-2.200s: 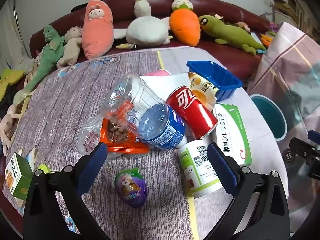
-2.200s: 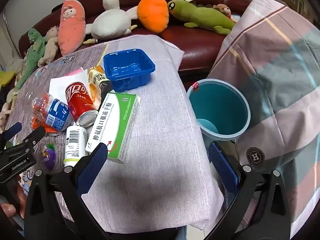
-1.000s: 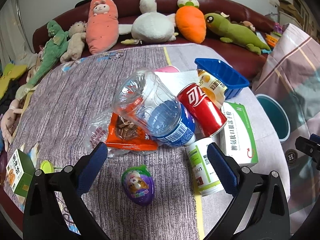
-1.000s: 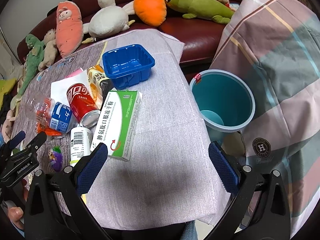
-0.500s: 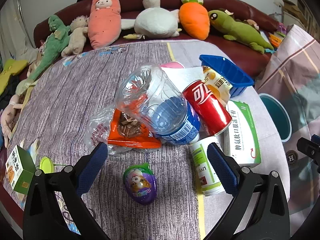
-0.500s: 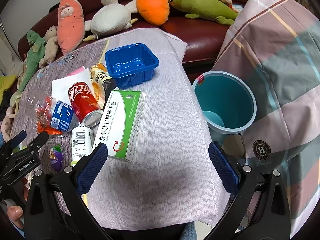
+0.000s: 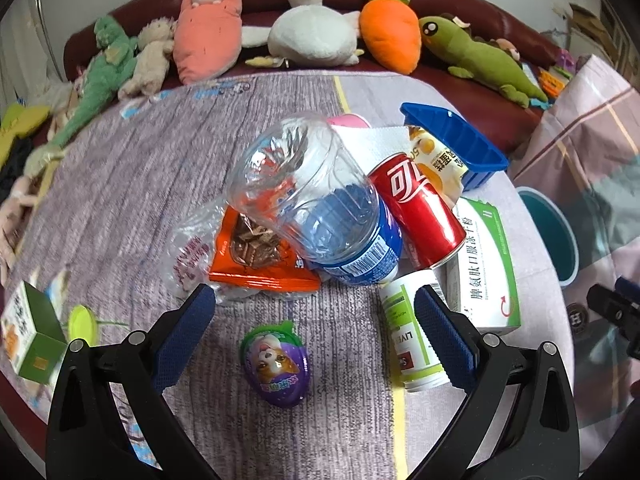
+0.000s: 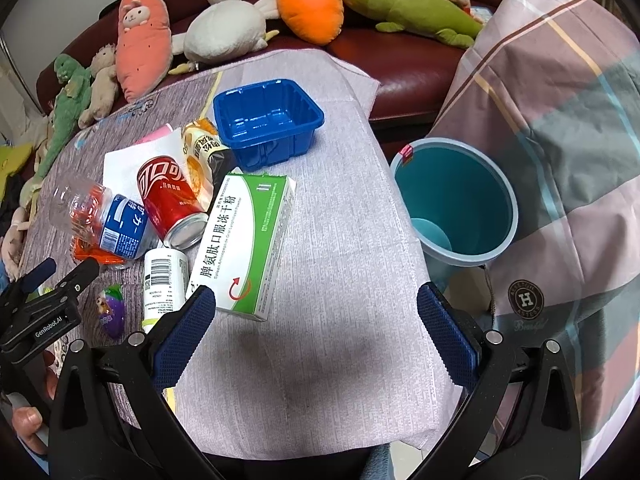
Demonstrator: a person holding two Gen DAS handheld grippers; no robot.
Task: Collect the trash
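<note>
Both grippers have pulled back a little from the litter since a moment ago, so the purple egg toy [image 7: 275,363] now sits lower between the left gripper's [image 7: 315,322] pads, and the right gripper [image 8: 316,322] sees more bare cloth. Each gripper's jaws stand wide apart and hold nothing.

Trash is heaped near the right edge of the table [image 7: 120,184], which wears a mauve woven cloth. A red can [image 7: 418,210] with white Chinese Coca-Cola script lies on its side, touching a clear crushed bottle [image 7: 312,204] with a blue barcode label. Under the bottle lies an orange snack wrapper [image 7: 256,256] on a clear plastic bag [image 7: 192,252]. A white and green bottle [image 7: 408,332], printed "LIVE" beside a barcode, lies just inside the left gripper's right pad. The egg toy, showing a cartoon dog, lies between the pads but short of them. A green and white box [image 8: 246,240] reading "Spleen Aminopeptide Oral Lyophilized Powder" under Chinese characters lies just ahead of the right gripper's left pad. Behind it sit a blue plastic tray [image 8: 268,122] and a yellow snack packet [image 8: 200,144] with Chinese print.

Off the right edge stands a teal bin [image 8: 454,200], beside plaid fabric [image 8: 560,128] bearing a round "H" badge. Lettering on the left gripper's body, seen from the right wrist, reads "GenRobot.AI".
</note>
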